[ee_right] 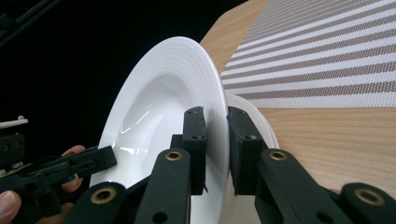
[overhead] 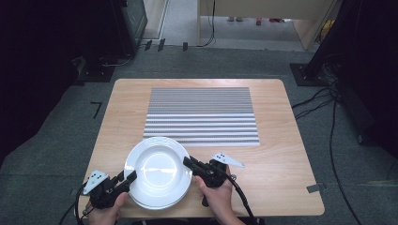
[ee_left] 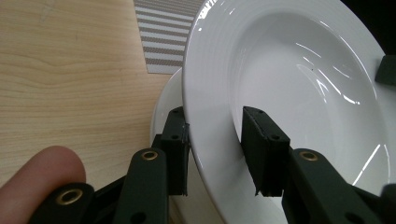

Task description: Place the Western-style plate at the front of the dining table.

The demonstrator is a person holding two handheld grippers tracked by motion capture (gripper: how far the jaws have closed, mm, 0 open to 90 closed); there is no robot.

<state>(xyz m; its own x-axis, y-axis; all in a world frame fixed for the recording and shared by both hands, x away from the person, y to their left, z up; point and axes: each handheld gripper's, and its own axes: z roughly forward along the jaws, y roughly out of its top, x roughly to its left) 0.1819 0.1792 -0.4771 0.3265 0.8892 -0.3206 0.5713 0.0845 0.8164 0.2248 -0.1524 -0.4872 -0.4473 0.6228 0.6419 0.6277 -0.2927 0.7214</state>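
You've got top plate [overhead: 158,169] pinched both sides — left gripper [overhead: 126,179] and right gripper [overhead: 189,163] each clamped on rim, plate atop stack just near striped mat [overhead: 202,115]. Lift and placing left, I'd guess.

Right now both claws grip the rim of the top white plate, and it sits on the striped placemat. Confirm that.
Wrong in one respect: the top white plate is not on the striped placemat. It sits on another plate on the bare wooden table, near its front edge, as the high view shows. The left claw and right claw do grip its rim.
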